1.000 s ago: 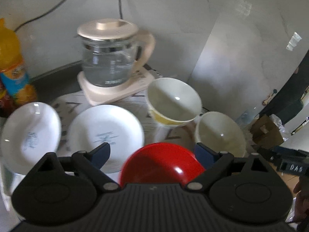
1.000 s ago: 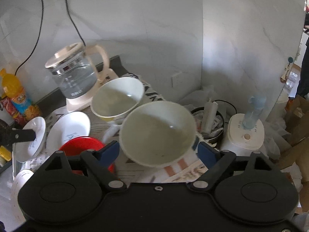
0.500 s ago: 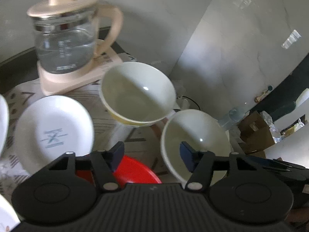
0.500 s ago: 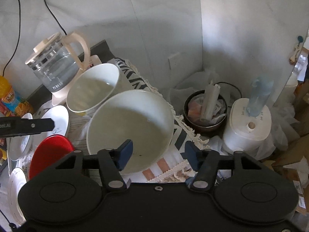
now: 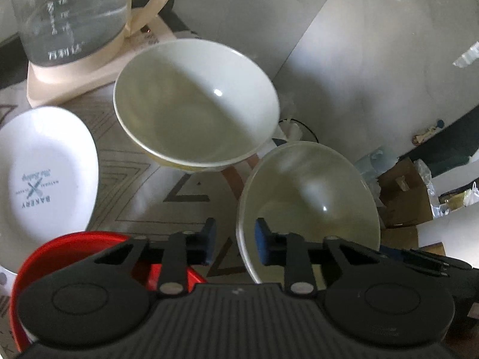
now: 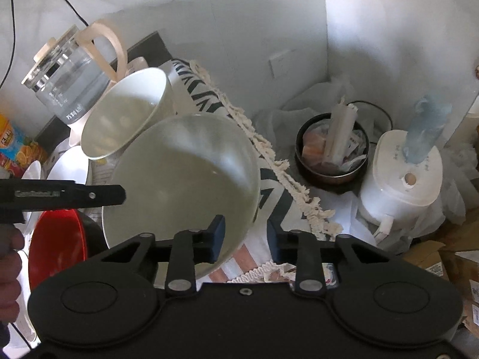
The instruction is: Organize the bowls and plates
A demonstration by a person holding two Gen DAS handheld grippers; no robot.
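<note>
Clearly legible on white plate: "BAKERY", upside down, over a crossed-utensils logo. Chinese characters and level marks on glass kettle. Left hand-held gripper closing astride near rim of pale bowl on tabletop, pads not yet pressing. Right hand-held gripper closing over the same bowl's opposite rim. Second bowl just behind.

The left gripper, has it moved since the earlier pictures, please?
Yes. The left gripper has come down and rightward, away from the kettle, its closing jaws straddling the near bowl's rim.
</note>
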